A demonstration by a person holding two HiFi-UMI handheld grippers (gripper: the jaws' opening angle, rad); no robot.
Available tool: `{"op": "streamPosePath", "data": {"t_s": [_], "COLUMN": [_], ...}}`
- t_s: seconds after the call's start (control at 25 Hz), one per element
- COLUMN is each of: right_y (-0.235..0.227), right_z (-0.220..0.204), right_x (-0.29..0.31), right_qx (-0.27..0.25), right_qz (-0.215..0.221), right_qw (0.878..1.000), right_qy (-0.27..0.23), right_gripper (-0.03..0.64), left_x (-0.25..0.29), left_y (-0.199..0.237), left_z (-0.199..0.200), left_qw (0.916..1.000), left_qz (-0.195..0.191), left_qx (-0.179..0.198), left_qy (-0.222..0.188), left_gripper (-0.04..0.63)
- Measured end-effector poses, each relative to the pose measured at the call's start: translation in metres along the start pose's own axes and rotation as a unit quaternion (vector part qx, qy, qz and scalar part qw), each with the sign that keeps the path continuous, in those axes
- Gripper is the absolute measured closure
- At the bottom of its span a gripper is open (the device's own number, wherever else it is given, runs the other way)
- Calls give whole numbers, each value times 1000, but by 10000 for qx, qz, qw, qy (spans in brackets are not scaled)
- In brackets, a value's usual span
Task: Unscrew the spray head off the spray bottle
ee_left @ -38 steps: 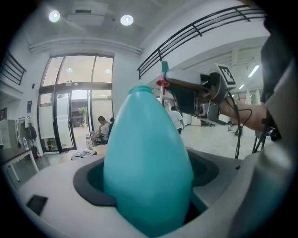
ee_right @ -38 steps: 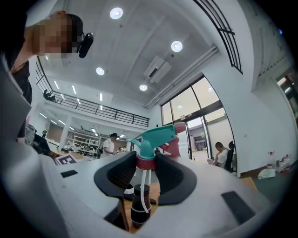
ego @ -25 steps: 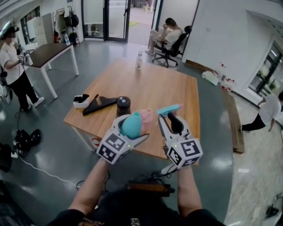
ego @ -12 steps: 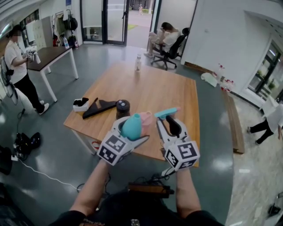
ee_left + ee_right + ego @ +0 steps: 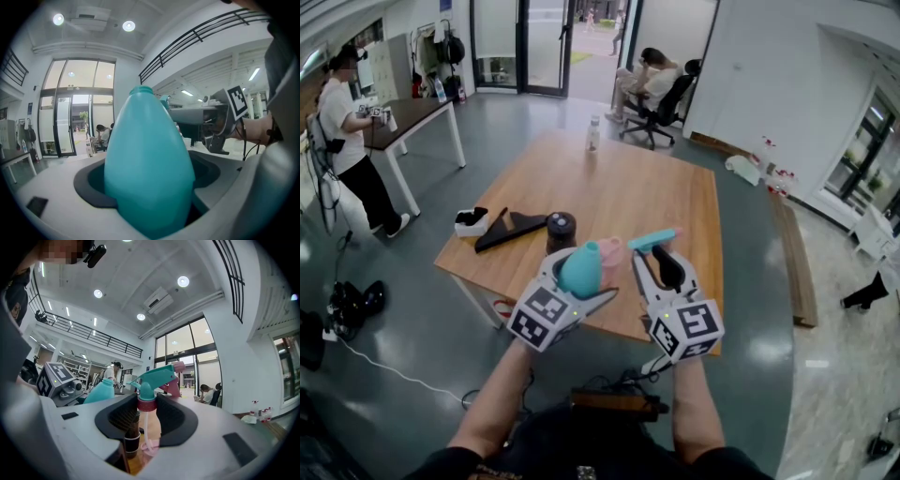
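My left gripper point(image 5: 574, 281) is shut on the teal spray bottle point(image 5: 579, 267), whose body fills the left gripper view point(image 5: 149, 168) with its bare neck point(image 5: 140, 89) pointing away. To its right, my right gripper point(image 5: 661, 267) is shut on the spray head point(image 5: 654, 239). In the right gripper view the pads point(image 5: 171, 416) press the head's red collar point(image 5: 146, 404); the teal trigger part point(image 5: 157, 376) sticks out above and the dip tube point(image 5: 143, 427) hangs free below. The head is apart from the bottle point(image 5: 99, 392). Both are held above the wooden table's point(image 5: 675, 202) near edge.
On the table stand a dark tumbler point(image 5: 561, 228), a pink cup point(image 5: 610, 248), a black wedge-shaped thing point(image 5: 511, 225), a white holder point(image 5: 472, 217) and a small bottle point(image 5: 593, 134) at the far edge. A person point(image 5: 347, 141) stands at a side table left; another point(image 5: 652, 70) sits behind.
Both grippers and what they hold stay where they were. The person at the left has shifted by the side table; the person at the right edge has almost left the view.
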State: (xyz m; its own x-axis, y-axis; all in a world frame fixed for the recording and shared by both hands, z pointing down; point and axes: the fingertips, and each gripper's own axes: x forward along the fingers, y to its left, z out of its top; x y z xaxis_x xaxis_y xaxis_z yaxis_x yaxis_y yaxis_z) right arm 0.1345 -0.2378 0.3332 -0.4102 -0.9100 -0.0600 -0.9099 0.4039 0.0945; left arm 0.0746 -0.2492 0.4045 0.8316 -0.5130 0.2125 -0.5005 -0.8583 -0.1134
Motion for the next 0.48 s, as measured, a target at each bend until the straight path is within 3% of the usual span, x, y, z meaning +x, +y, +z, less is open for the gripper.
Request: {"op": "streamPosePath", "data": {"t_s": [0.48], "right_y": [0], "right_z": [3], "right_x": [0], "right_qx": [-5], "right_qz": [-107], "right_qw": [9999], "right_qy": [57], "right_gripper": [483], "left_x": [0], "left_y": [-1], "left_z": [0], "left_qw": [10000], "left_qz": [-37], "left_qx": [-32], "left_qy": [-27], "left_gripper": [160]}}
